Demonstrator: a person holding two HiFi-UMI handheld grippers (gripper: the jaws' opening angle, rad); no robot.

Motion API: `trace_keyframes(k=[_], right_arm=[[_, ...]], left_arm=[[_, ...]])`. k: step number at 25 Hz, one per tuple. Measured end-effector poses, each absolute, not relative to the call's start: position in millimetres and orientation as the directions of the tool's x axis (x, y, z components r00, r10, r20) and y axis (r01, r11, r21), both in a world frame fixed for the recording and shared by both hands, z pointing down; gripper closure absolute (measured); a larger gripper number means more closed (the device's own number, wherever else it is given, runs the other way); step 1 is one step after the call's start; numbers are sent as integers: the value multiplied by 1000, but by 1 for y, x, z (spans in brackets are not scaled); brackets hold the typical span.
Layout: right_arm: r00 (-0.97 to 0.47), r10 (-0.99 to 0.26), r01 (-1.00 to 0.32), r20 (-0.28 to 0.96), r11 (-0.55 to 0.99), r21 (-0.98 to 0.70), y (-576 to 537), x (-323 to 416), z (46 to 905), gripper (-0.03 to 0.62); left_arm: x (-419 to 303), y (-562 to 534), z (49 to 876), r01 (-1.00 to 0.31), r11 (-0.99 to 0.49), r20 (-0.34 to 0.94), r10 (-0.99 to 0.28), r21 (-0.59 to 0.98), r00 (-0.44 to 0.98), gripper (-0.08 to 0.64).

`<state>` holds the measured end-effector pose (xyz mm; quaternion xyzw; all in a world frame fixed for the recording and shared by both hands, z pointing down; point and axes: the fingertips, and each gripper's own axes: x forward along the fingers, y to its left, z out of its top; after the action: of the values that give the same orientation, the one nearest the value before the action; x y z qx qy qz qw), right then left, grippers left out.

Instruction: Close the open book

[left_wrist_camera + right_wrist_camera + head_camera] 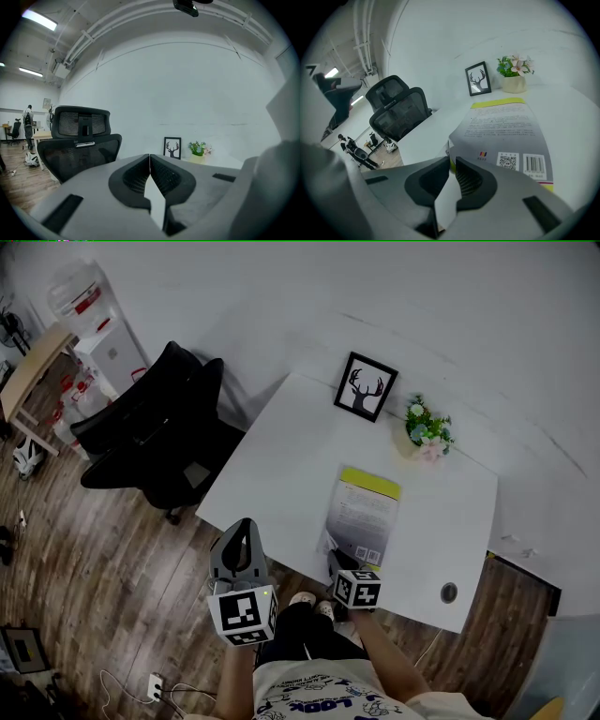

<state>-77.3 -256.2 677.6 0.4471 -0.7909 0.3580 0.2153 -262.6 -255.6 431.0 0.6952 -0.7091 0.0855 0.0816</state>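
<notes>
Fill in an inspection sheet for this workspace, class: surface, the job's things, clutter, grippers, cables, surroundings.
Surface: white table, with a round cable hole near its front edge.
Job's things: book looks closed, back cover with barcode up.
Clutter: deer picture and flower pot at the far edge.
Grippers: left gripper shut, off the table's side; right gripper shut at the book's near corner.
Cables: power strip with leads on the floor.
Surroundings: black office chair, wooden floor.
</notes>
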Motion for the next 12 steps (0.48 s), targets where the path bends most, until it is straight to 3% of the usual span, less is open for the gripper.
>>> trace_keyframes(k=[6, 12], right_arm=[[-514, -509, -848, 691, 425, -318, -252, -87, 677, 510], [-566, -468, -812, 679, 461, -359, -247, -99, 668, 380]], left_arm=[[-258, -255, 427, -1000, 13, 226, -974, -6, -14, 537], [-255, -256, 422, -1000, 3, 213, -977, -9, -5, 537]])
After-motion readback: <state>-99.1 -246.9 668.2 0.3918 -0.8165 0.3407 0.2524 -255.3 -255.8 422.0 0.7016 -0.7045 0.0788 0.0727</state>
